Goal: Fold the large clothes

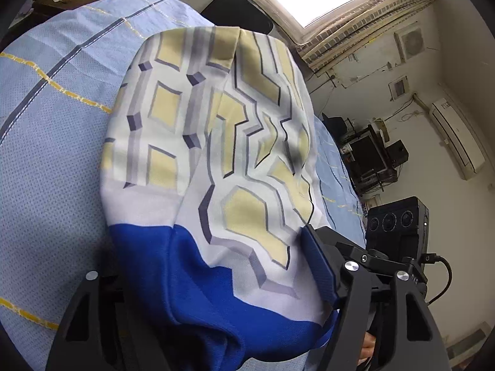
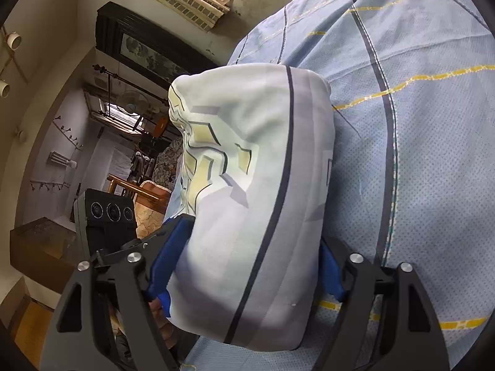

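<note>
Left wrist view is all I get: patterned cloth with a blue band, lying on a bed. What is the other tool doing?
Observer: The right tool has its blue pads on either side of the folded cloth and is pressing into it.
Operator: Does the cloth look the same from that side?
Observer: It is mostly plain and pale there, with one long dark stripe running along it.
Operator: And the room behind it?
Observer: A dark-framed picture hangs on the wall. Your view misses that.
</note>
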`<act>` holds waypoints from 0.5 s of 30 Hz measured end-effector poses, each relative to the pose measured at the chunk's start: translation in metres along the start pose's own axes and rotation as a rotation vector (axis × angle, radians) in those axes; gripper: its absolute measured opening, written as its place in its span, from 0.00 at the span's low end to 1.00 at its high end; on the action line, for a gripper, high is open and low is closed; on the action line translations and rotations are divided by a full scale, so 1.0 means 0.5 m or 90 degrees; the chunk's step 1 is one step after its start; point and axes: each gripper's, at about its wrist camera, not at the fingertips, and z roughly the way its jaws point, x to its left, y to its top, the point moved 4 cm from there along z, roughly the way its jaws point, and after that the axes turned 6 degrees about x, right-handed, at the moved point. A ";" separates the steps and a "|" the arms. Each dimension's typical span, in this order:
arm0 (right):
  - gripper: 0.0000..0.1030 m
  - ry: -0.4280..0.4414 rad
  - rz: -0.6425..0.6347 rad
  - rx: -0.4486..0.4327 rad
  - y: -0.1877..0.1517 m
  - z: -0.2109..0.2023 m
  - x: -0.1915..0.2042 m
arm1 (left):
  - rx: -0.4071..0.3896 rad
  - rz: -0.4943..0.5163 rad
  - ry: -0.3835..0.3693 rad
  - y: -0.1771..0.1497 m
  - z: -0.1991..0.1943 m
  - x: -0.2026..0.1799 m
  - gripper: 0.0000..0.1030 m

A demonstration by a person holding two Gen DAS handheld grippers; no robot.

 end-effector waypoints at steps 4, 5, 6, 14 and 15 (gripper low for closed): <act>0.64 -0.013 -0.021 -0.012 -0.003 -0.019 0.024 | -0.009 0.016 -0.020 -0.002 -0.014 -0.029 0.64; 0.64 -0.014 -0.025 -0.015 -0.004 -0.026 0.030 | -0.011 0.020 -0.024 -0.004 -0.017 -0.038 0.64; 0.64 -0.014 -0.027 -0.020 -0.007 -0.037 0.037 | -0.013 0.024 -0.032 -0.008 -0.022 -0.052 0.63; 0.63 -0.014 -0.047 -0.069 -0.087 -0.190 0.083 | -0.036 0.119 -0.054 -0.108 -0.075 -0.212 0.62; 0.64 -0.015 -0.053 -0.077 -0.099 -0.213 0.092 | -0.038 0.125 -0.059 -0.123 -0.084 -0.228 0.62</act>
